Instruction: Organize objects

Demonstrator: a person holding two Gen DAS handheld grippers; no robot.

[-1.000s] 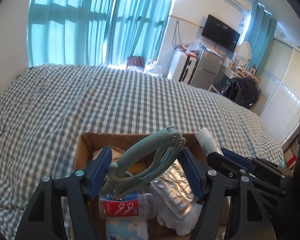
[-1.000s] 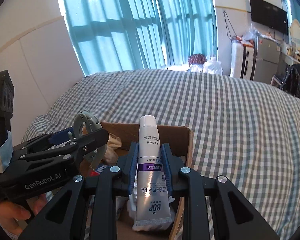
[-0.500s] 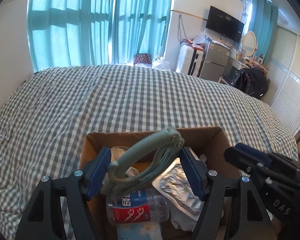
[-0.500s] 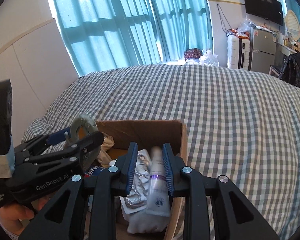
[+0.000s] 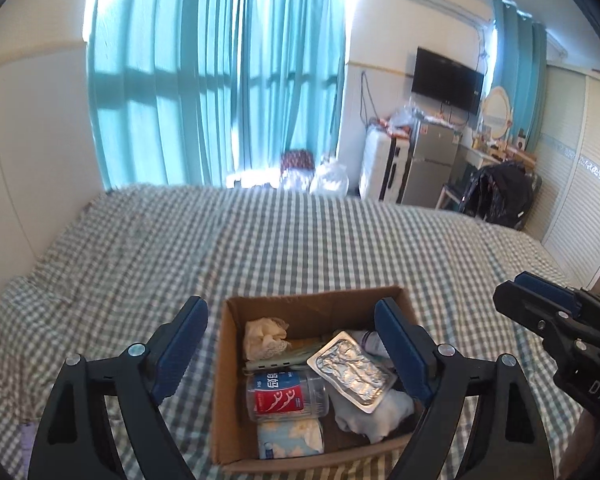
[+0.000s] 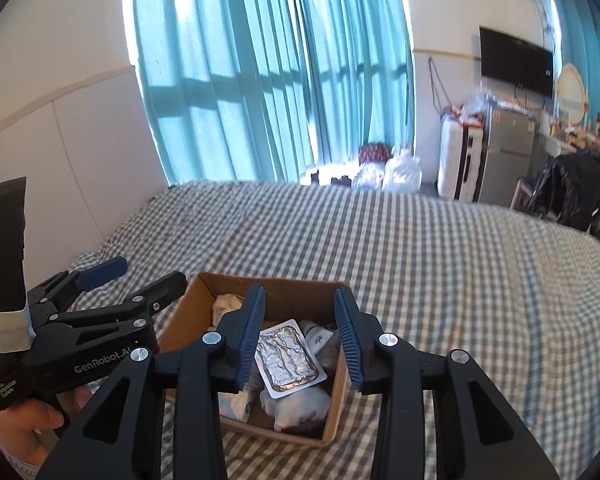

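Both tongs, opening, empty above the brown cardboard box (image 5: pixel 236 400).

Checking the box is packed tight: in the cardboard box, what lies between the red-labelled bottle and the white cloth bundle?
In the left wrist view, the silver foil blister pack lies between the red-labelled bottle and the white cloth bundle, overlapping both, inside the cardboard box.

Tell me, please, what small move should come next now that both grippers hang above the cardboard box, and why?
Probably lift both clear and look for anything left to tidy. The left gripper and right gripper hold nothing, their jaws opening, above the cardboard box. The blister pack, the bottle and the tube already lie inside, and the checked bedspread shows nothing else.
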